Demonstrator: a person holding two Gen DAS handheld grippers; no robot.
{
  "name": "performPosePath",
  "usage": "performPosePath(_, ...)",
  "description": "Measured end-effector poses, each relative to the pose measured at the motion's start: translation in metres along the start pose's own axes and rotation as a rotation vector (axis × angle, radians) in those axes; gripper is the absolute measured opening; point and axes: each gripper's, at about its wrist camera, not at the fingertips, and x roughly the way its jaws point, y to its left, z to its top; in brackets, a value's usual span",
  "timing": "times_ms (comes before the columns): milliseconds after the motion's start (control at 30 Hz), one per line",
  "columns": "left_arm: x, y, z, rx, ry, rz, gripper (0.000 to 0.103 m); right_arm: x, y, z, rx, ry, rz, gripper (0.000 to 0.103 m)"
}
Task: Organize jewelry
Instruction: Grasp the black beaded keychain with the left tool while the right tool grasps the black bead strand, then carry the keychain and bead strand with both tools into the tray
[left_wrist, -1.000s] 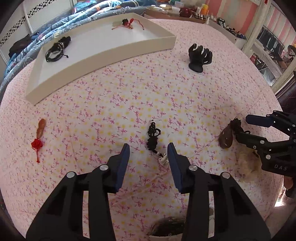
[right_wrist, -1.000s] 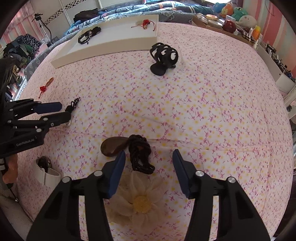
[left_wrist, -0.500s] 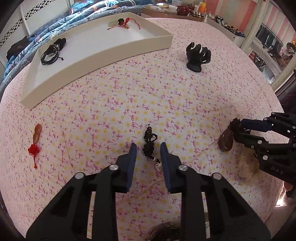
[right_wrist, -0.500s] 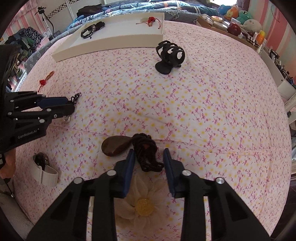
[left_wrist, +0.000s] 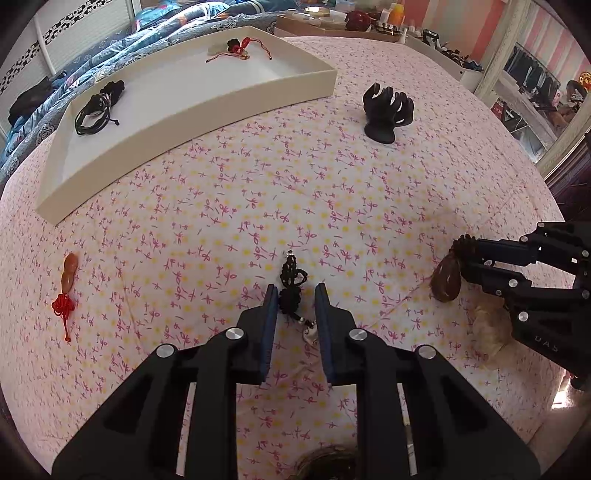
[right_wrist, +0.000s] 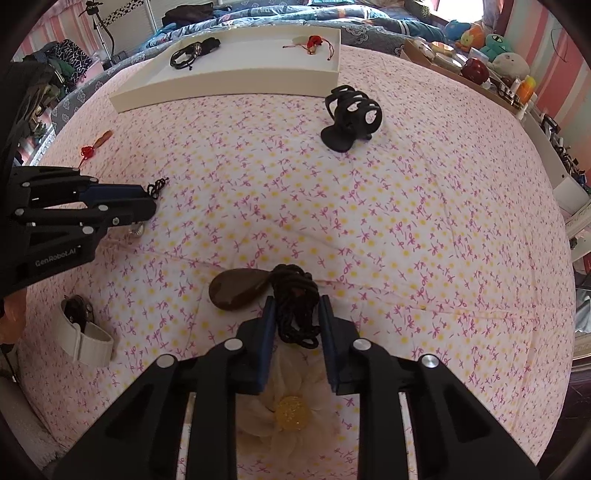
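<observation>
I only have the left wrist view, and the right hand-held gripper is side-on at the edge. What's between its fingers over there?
Observer: In the right wrist view, the right hand-held gripper straddles a bundled black cord attached to the brown teardrop pendant.
Operator: Is it clamped?
Observer: I cannot tell. The cord fills the gap from finger to finger.
Operator: What's the pale thing under it?
Observer: A cream fabric flower with a glittery gold centre, lying beneath the fingers.
Operator: Anything near my side that I'm missing?
Observer: A white cuff-like band with something dark inside lies on the bedspread, nearer the camera than the left hand-held gripper.
</observation>
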Motion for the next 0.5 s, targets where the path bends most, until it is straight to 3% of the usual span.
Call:
performPosePath(100,0.0006,-0.0018,0.0004,0.007,-0.001,0.009,0.018,0.0002,0.0002,-0.0001,-0.002,-0.006,0.000,0.023)
performPosePath(200,0.0003,-0.0013,0.0002,0.005,0.000,0.015,0.010,0.0005,-0.0011,0.0001,0.003,-0.009,0.006,0.023)
performPosePath(500,-0.0013,0.0029,-0.0012,-0.003,0.003,0.003,0.008,0.0001,-0.0028,-0.0002,0.012,-0.018,0.004,0.022)
